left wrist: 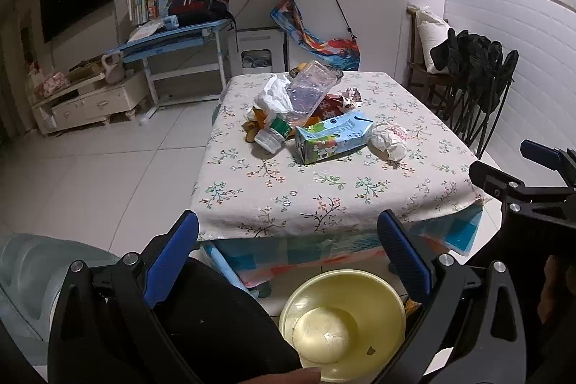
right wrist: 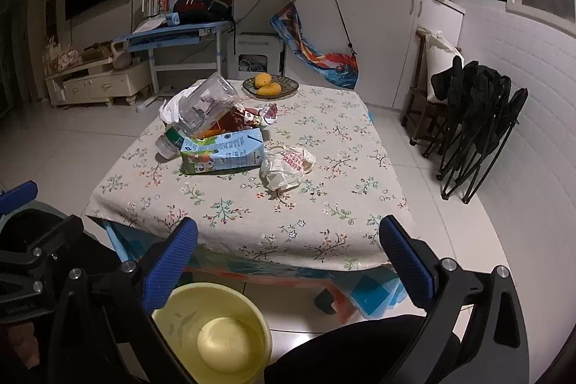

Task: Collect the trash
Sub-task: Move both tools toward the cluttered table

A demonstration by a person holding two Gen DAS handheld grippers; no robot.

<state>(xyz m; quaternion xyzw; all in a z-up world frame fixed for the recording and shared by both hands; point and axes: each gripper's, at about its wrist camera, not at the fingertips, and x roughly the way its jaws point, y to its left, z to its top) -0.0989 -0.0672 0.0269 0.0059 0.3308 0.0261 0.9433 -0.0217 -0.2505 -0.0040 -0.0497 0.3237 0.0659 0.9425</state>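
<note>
A pile of trash lies on a small table with a floral cloth (left wrist: 324,189) (right wrist: 252,215). In it are a blue milk carton (left wrist: 333,135) (right wrist: 223,152), a clear plastic bottle (left wrist: 306,96) (right wrist: 207,108) with a green label, a crumpled paper wrapper (left wrist: 390,139) (right wrist: 286,166), a white plastic bag (left wrist: 270,96) and a red snack wrapper (right wrist: 259,114). A yellow bin (left wrist: 342,322) (right wrist: 212,333) stands on the floor in front of the table. My left gripper (left wrist: 288,233) and right gripper (right wrist: 288,236) both hang open and hold nothing, short of the table's near edge.
A plate of mangoes (right wrist: 270,85) sits at the table's far edge. Folded black chairs (right wrist: 475,121) lean against the right wall. A blue desk (left wrist: 172,38) and a low cabinet (left wrist: 93,99) stand at the back left. A large water jug (left wrist: 36,276) is at my left.
</note>
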